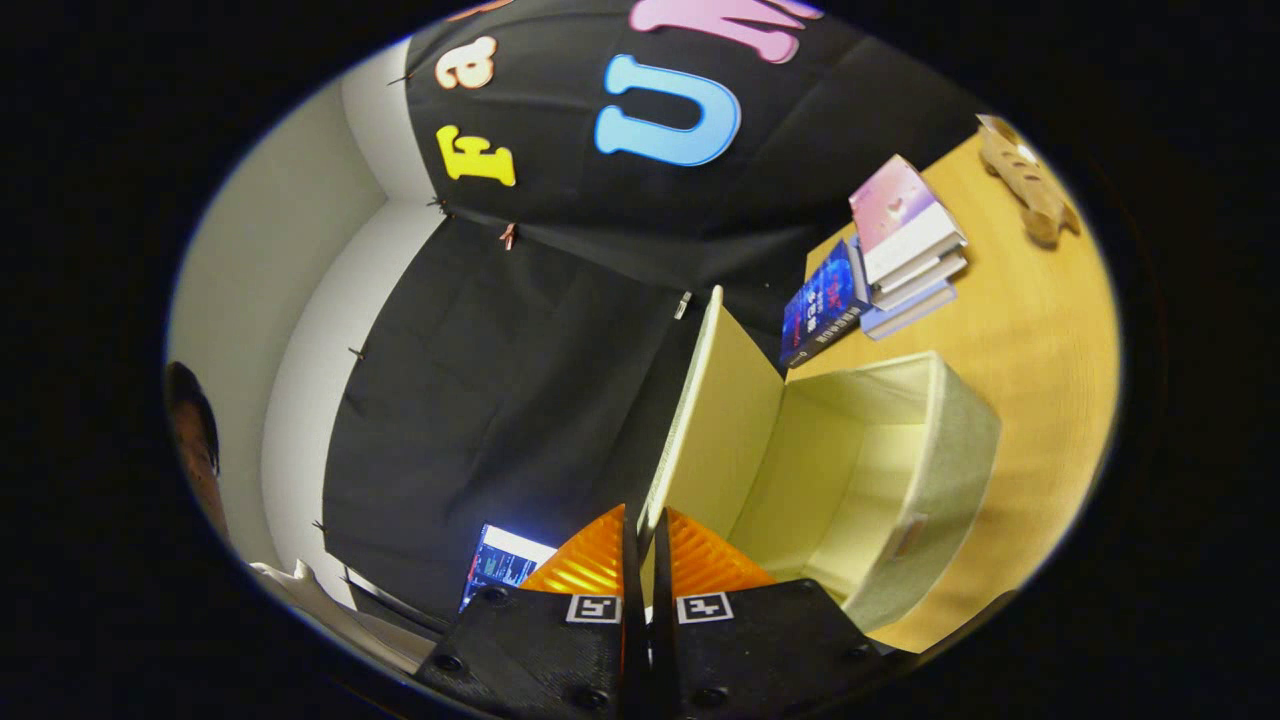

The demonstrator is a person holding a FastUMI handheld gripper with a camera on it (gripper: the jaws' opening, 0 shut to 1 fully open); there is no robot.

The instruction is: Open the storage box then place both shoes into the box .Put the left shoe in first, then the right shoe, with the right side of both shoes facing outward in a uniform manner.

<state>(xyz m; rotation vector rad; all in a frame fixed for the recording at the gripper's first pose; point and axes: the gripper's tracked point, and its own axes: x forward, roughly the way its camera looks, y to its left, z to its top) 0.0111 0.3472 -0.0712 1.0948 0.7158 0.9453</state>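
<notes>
The storage box (940, 480) stands on the wooden table (1040, 340), with grey-green fabric outside and a cream lining that holds nothing I can see. Its cream lid (725, 410) is swung up and away from the opening, so the box is open. My gripper (643, 535) is at the lid's free edge. Both fingers (590, 560) are pressed close together with the thin edge of the lid pinched between them. The whole view is rolled sideways, so the table runs up one side.
Beyond the box lie a stack of books (908, 240) and a dark blue book (825, 305) leaning against it. A tan soft toy (1030, 180) lies farther along the table. A person (195, 440) and a lit screen (505, 562) are off the table, beside the fingers.
</notes>
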